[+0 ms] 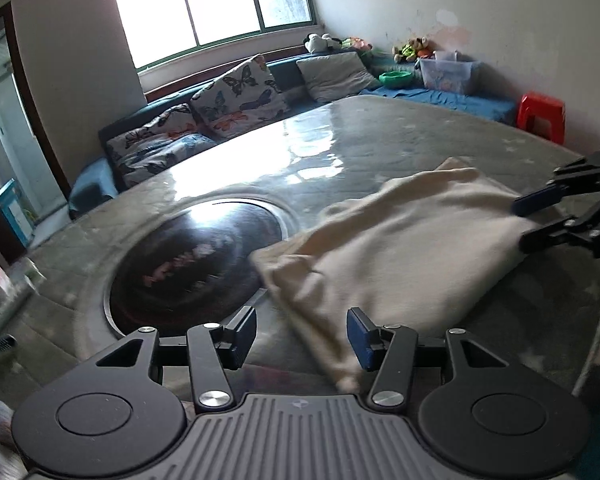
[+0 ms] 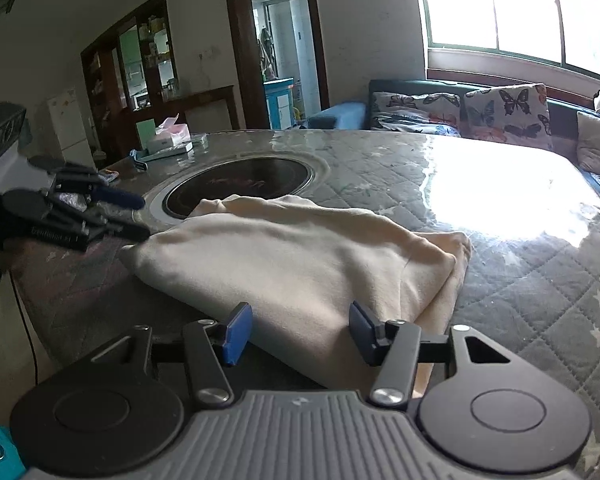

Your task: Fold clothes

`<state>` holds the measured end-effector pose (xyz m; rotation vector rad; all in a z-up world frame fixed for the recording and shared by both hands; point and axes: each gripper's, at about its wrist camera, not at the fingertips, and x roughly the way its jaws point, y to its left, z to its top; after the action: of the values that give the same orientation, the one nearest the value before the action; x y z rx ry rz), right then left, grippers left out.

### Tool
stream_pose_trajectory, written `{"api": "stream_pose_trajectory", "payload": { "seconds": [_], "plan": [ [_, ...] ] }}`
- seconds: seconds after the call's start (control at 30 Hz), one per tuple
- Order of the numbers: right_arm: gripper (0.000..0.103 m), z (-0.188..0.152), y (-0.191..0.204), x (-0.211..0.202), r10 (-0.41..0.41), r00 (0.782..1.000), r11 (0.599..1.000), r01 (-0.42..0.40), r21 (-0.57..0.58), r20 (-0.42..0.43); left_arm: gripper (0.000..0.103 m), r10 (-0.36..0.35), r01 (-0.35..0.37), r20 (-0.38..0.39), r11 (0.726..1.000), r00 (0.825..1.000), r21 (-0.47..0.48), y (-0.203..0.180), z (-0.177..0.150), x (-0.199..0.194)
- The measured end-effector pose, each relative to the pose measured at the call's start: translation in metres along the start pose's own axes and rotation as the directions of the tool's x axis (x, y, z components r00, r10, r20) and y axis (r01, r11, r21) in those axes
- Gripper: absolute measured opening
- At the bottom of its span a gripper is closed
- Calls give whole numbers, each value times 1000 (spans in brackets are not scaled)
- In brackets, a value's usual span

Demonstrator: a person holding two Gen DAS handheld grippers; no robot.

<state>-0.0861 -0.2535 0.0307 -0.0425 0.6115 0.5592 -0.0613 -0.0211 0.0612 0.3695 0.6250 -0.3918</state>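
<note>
A cream garment (image 1: 396,248) lies folded in a thick bundle on the table, beside the round black cooktop (image 1: 192,264). It also shows in the right wrist view (image 2: 300,252). My left gripper (image 1: 302,338) is open, its jaws on either side of the garment's near corner, holding nothing. My right gripper (image 2: 296,334) is open at the garment's opposite end, with cloth between its pads but not pinched. The right gripper also shows in the left wrist view (image 1: 522,222), and the left gripper shows in the right wrist view (image 2: 140,216).
The table (image 2: 500,264) has a grey quilted cover under clear plastic. A tissue box and small items (image 2: 168,140) sit at its far side. A sofa with butterfly cushions (image 1: 228,96), a red stool (image 1: 540,114) and a storage bin (image 1: 448,74) stand beyond it.
</note>
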Motion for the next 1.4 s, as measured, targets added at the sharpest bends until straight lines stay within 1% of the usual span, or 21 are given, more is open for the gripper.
{"api": "stream_pose_trajectory", "payload": {
  "seconds": [0.1, 0.17, 0.2, 0.27, 0.33, 0.47, 0.57, 0.67, 0.73, 0.8, 0.87, 1.0, 1.07, 1.2, 1.3, 1.4],
  "plan": [
    [55, 1, 2, 1, 0, 1000, 1000, 0, -14, -7, 53, 23, -23, 10, 1000, 1000, -1, 12, 7, -2],
    [55, 4, 3, 1, 4, 1000, 1000, -4, -23, -10, 52, 22, -21, 20, 999, 1000, -30, 18, 11, 0],
    [55, 5, 4, 1, 7, 1000, 1000, -7, -27, -8, 46, 20, -19, 23, 999, 1000, -45, 21, 12, 1],
    [55, 9, 5, 0, 14, 1000, 999, -13, -32, 3, 38, 4, -2, 19, 997, 1000, -77, 23, 13, 9],
    [55, 13, 6, 1, 16, 1000, 999, -16, -39, 10, 34, -8, 9, 12, 994, 1000, -106, 24, 14, 19],
    [55, 19, 9, 8, 27, 1000, 998, -26, -56, 6, 35, -42, 43, 10, 986, 999, -160, 24, 16, 36],
    [55, 20, 12, 13, 34, 999, 997, -34, -64, -4, 35, -41, 41, 1, 983, 999, -177, 24, 18, 50],
    [55, 20, 12, 19, 39, 999, 997, -40, -63, -16, 35, -59, 54, -15, 975, 998, -216, 29, 18, 63],
    [55, 19, 12, 21, 40, 999, 997, -41, -61, -23, 32, -64, 58, -20, 970, 998, -236, 32, 16, 69],
    [55, 18, 11, 23, 41, 999, 997, -43, -60, -29, 10, -64, 57, -20, 966, 998, -250, 34, 15, 73],
    [55, 17, 11, 24, 43, 998, 997, -45, -59, -34, 6, -56, 51, -13, 966, 998, -253, 35, 14, 74],
    [55, 14, 10, 26, 43, 998, 997, -46, -60, -45, 5, 1, 1, 9, 980, 1000, -200, 25, 14, 71],
    [56, 12, 10, 27, 45, 998, 997, -48, -63, -47, 5, 29, -29, 2, 986, 1000, -162, 21, 12, 78],
    [56, 11, 11, 27, 44, 998, 997, -47, -67, -49, 5, 16, -15, 1, 982, 1000, -188, 24, 12, 82],
    [56, 12, 11, 25, 49, 998, 997, -52, -65, -50, 9, 6, -4, 9, 979, 1000, -204, 26, 17, 76],
    [56, 19, 7, 21, 52, 998, 997, -54, -51, -36, 9, -3, 9, 29, 980, 1000, -197, 23, 24, 71]
  ]
}}
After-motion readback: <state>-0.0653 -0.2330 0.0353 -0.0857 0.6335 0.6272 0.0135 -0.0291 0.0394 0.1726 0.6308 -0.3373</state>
